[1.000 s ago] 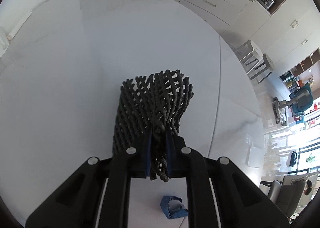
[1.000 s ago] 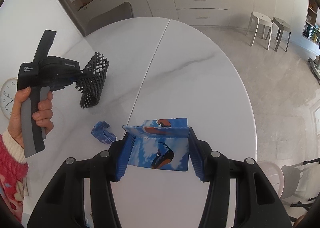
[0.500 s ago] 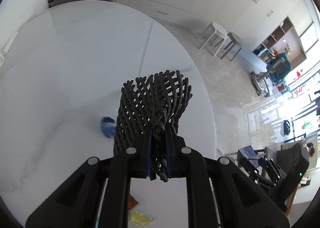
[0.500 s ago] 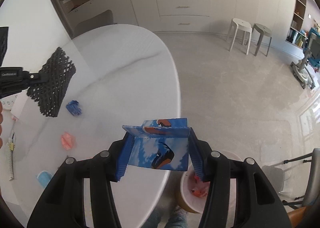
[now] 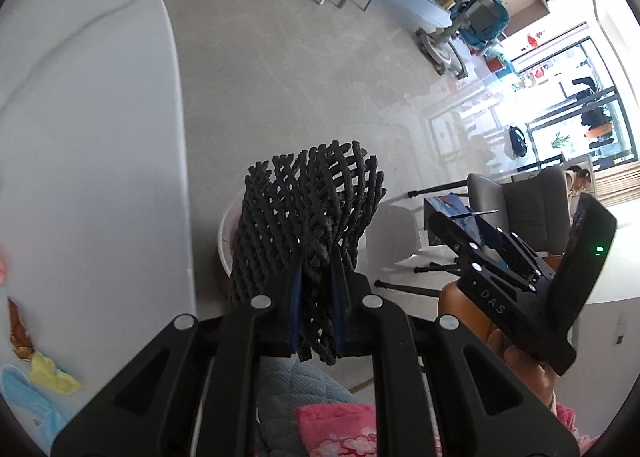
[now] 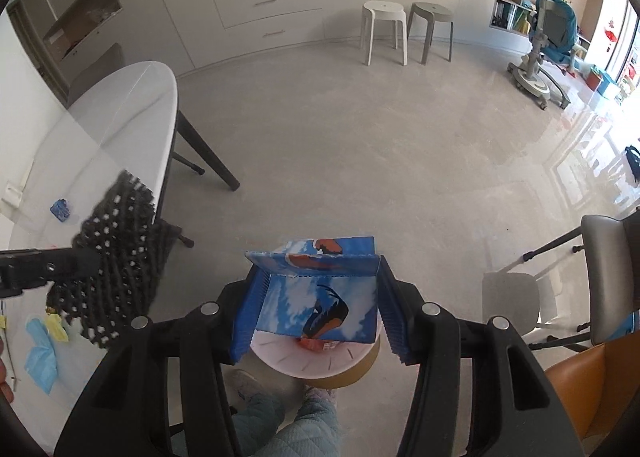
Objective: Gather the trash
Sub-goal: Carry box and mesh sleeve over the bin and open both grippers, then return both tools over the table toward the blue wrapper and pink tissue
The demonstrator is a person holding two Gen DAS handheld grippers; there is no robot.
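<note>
A coarse, matt black mesh mat [image 5: 316, 217] of rough knotted cord is seen pinched in the left claw [image 5: 316, 309]. A glossy printed cardboard box [image 6: 320, 297] is gripped by the matt black plastic right claw [image 6: 318, 317]. The white worktop [image 6: 120, 117] looks smooth and polished, the grey floor [image 6: 380, 137] faintly glossy.

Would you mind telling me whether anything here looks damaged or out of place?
The blue box in the right gripper is torn open along its top flap. Scraps still litter the table: a blue wad, a yellow piece and a light blue one.
</note>
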